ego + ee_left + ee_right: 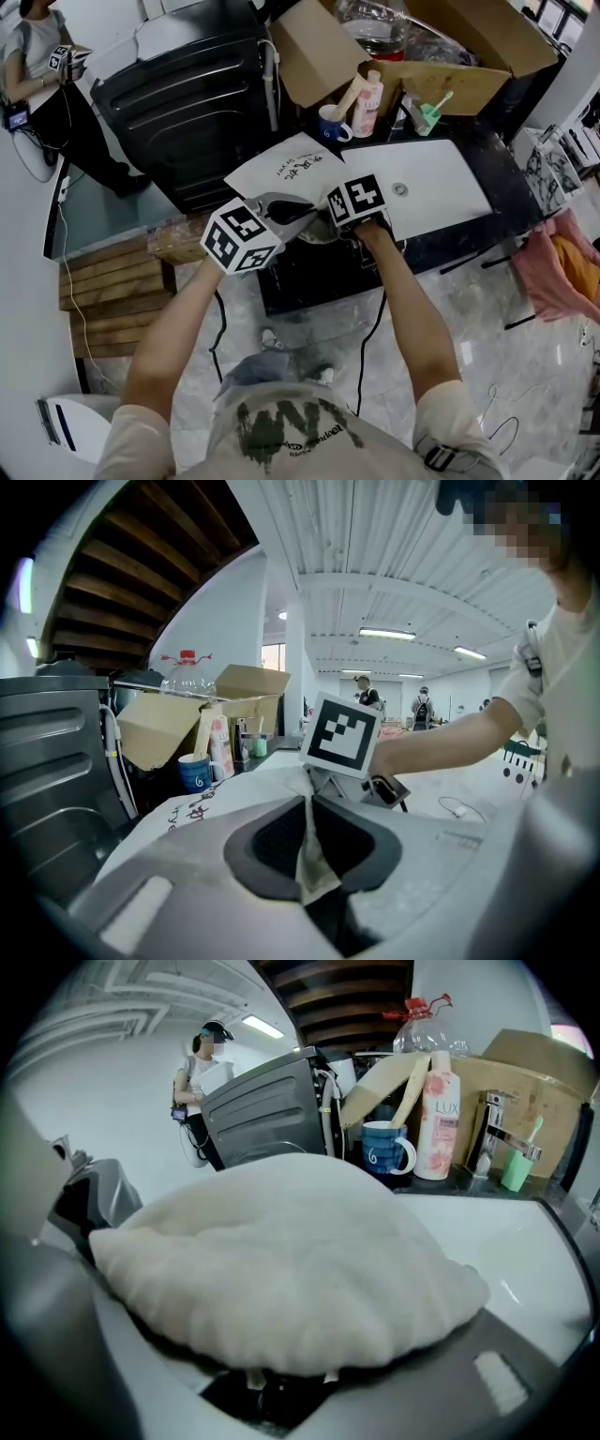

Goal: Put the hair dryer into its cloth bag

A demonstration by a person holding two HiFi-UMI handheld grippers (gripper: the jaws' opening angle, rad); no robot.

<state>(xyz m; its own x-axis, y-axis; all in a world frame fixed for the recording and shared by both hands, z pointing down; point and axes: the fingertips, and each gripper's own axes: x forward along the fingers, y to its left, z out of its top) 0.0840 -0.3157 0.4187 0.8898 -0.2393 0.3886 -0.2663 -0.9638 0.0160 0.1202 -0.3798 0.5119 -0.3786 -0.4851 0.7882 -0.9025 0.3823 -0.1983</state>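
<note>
left gripper [311,844] clenched on a thin edge of the cloth bag [281,169], mid-frame, right gripper [281,1344] grasping a bunched-up fold of it, blue mug [330,124] just above
</note>
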